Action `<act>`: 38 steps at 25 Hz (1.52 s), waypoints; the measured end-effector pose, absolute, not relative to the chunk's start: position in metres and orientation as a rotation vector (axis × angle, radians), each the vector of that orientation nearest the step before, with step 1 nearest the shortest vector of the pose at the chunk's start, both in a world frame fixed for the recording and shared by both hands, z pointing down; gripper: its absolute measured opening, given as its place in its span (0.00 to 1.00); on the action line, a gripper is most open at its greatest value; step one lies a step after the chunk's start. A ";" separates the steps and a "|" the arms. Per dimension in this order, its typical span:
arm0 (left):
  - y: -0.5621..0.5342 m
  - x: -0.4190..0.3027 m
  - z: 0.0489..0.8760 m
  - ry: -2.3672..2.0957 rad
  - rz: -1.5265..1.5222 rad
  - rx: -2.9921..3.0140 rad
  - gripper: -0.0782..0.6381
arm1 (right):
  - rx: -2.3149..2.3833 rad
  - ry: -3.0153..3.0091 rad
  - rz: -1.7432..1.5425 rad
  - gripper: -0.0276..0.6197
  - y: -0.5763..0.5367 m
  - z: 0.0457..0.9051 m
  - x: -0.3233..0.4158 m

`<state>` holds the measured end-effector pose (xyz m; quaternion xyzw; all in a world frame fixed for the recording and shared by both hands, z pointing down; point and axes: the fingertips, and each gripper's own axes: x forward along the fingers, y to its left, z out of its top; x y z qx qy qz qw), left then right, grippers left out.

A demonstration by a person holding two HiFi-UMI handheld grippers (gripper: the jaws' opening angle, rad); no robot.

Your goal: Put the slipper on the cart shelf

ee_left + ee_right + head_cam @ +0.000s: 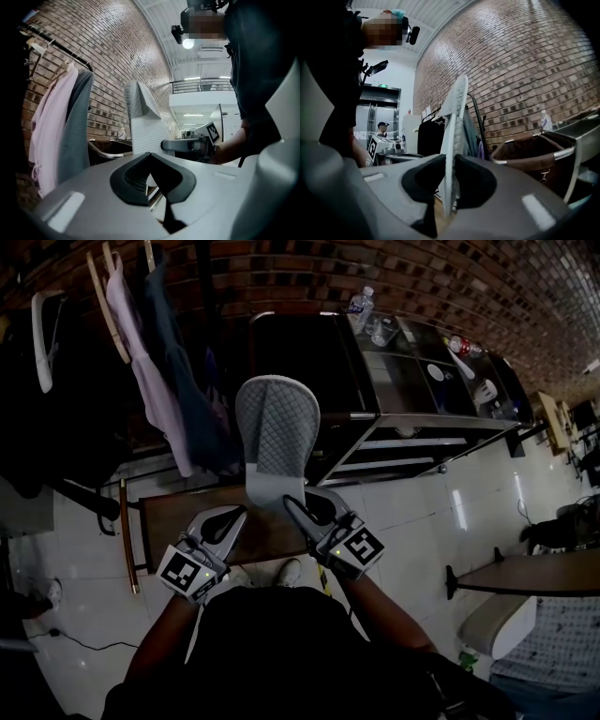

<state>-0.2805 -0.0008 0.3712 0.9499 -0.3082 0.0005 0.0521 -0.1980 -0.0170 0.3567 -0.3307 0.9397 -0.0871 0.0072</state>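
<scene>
Right gripper view | right tongs point(449, 158) clamp slipper point(457, 108) edge | left tongs point(150, 154) closed, empty

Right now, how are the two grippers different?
The right gripper is holding the slipper; the left gripper holds nothing. The right gripper's jaws are kept a little apart by the slipper's edge pinched between them, while the left gripper's jaws are closed together. The slipper sticks out ahead of the right gripper, and nothing sticks out of the left gripper. Both are grey and black, held side by side in front of the person.
</scene>
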 end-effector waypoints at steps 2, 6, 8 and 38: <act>-0.001 -0.280 0.369 -0.935 -0.008 2.892 0.11 | -1.033 2.937 -0.275 0.14 -0.017 0.357 -0.199; 0.000 -0.282 0.372 -0.933 -0.005 2.889 0.11 | -1.034 2.938 -0.282 0.14 -0.016 0.359 -0.201; 0.000 -0.283 0.370 -0.926 -0.011 2.891 0.11 | -1.045 2.939 -0.287 0.14 -0.016 0.361 -0.202; 0.069 -0.101 0.405 -0.225 0.061 2.981 0.11 | -1.770 2.516 -0.359 0.14 0.080 0.396 0.003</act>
